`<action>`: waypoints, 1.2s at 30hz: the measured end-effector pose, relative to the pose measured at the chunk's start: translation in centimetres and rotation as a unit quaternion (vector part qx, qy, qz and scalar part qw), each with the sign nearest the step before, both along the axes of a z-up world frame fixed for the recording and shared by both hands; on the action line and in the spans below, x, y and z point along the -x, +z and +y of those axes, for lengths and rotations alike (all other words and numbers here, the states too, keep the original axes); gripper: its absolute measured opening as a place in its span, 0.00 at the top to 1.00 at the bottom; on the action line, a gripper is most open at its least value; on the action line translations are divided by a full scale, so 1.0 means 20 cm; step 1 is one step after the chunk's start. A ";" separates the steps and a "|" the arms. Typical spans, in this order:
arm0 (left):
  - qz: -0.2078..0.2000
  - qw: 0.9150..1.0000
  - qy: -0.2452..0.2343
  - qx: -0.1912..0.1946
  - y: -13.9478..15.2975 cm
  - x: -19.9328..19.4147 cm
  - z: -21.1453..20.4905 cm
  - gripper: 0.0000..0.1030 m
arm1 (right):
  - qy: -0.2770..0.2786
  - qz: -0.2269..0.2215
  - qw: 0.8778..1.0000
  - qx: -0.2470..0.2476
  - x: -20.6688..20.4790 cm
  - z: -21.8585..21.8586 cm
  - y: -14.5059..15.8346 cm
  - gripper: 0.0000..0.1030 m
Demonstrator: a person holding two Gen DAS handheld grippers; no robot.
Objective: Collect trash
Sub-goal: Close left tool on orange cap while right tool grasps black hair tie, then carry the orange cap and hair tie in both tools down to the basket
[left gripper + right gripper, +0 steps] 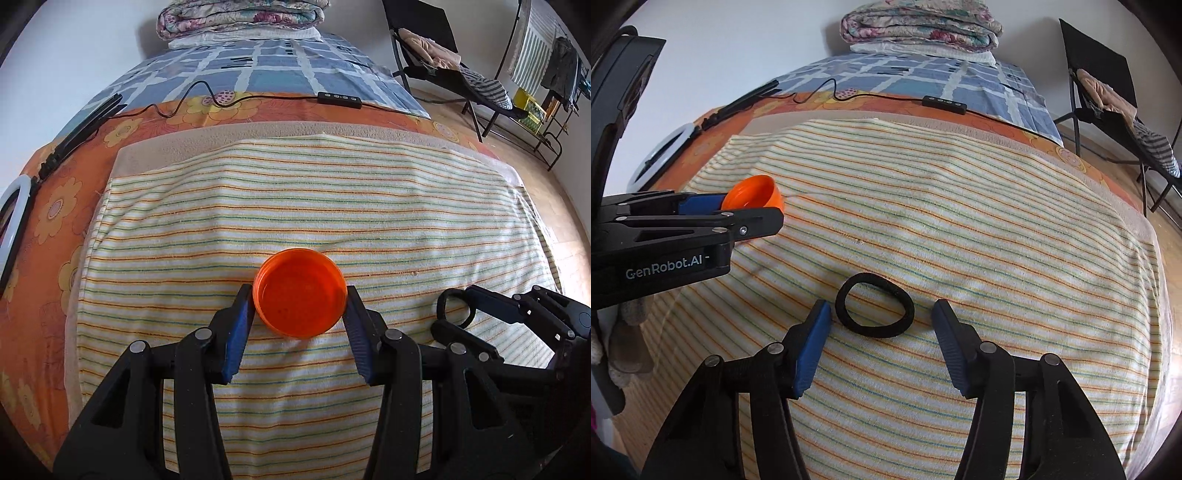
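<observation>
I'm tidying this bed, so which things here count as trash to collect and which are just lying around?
Job:
- orange lid, gripped by the left gripper
- black hair tie, between the right gripper fingers

Lying about:
- ring light
- cable remote
- folded quilt
- striped towel

Glossy plastic cap (300,293), terry-looking towel (332,206)

The left gripper (300,304) points steeply downward, its black arms spread and its blue-padded jaws pressed against both sides of an orange cap (300,293) (the pads touch its rim left and right). The right gripper (881,319) tilts down at much the same angle beside it, jaws apart, a black hair band (874,310) lying between the pads, which stand clear of it on both sides. The two grippers sit near each other, side by side.
</observation>
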State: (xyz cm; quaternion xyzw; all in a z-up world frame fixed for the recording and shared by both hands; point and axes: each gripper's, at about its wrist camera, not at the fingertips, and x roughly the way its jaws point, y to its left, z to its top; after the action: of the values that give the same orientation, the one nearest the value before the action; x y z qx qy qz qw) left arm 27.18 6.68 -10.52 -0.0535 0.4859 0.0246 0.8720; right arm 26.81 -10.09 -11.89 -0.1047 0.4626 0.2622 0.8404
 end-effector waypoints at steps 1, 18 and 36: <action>-0.001 1.000 0.001 0.000 0.01 0.01 0.01 0.52 | -0.001 0.002 1.000 -0.001 -0.01 0.00 0.00 0.59; -0.017 1.000 -0.012 -0.003 0.16 0.24 -0.04 0.52 | -0.034 0.034 0.997 -0.057 0.04 -0.12 0.07 0.92; -0.057 0.997 -0.055 -0.020 0.48 0.77 -0.25 0.52 | -0.041 -0.004 0.996 -0.084 0.39 -0.34 0.39 0.92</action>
State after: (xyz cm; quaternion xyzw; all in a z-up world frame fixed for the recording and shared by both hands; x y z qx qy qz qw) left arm 11.82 1.61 -0.99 -0.0107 0.4367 -0.0168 0.8994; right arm 18.95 -16.97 -4.12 -0.0162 0.4391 0.2651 0.8583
